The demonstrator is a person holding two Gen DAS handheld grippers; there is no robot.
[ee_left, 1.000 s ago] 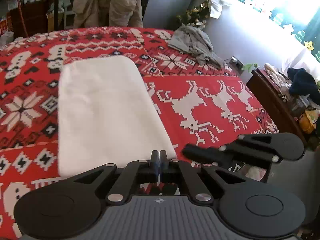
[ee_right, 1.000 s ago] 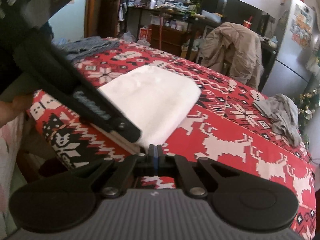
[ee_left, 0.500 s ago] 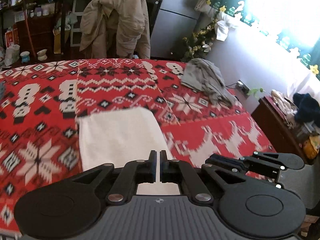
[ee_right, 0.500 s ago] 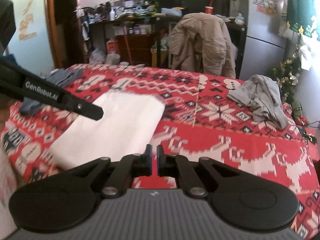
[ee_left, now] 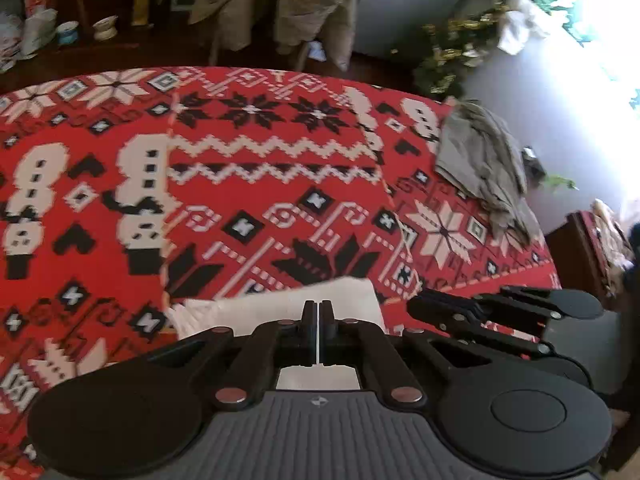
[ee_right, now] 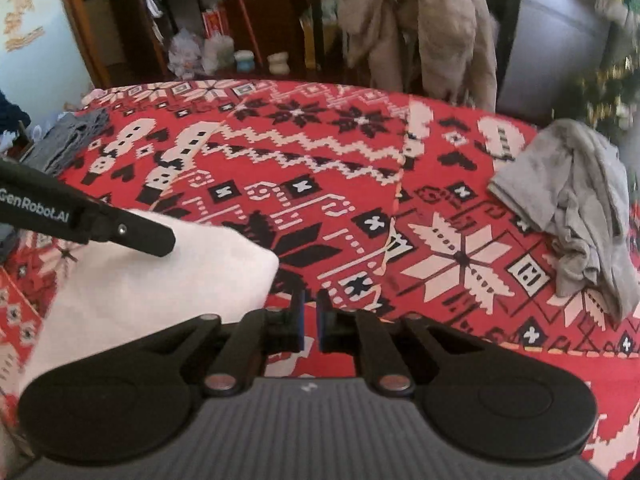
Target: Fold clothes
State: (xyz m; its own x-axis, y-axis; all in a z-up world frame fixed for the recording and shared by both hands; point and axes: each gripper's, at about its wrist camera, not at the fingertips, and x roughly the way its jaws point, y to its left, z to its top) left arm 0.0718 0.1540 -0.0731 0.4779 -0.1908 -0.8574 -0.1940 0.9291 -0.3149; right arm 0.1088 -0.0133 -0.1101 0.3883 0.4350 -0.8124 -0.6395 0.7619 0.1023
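Observation:
A folded white garment [ee_left: 280, 304] lies flat on the red patterned blanket [ee_left: 260, 184], just beyond and under my left gripper [ee_left: 318, 308]. That gripper is shut, with nothing between its fingers. In the right wrist view the same white garment [ee_right: 160, 292] lies at lower left, and the left gripper [ee_right: 162, 245] hovers over it. My right gripper [ee_right: 309, 304] stands over bare blanket beside the garment's right corner, its jaws a narrow gap apart and holding nothing. A crumpled grey garment [ee_right: 572, 200] lies at the bed's far right [ee_left: 480, 164].
A blue-grey garment [ee_right: 72, 140] rests at the bed's left edge. A beige jacket [ee_right: 420, 28] hangs over a chair past the far edge. A wooden side table [ee_left: 588, 248] stands to the right. Shelves with clutter [ee_right: 224, 40] line the back wall.
Both grippers have travelled forward over the bed, so the white garment has slid down toward the bottom of both views. The right jaws have parted a little. The left stays shut.

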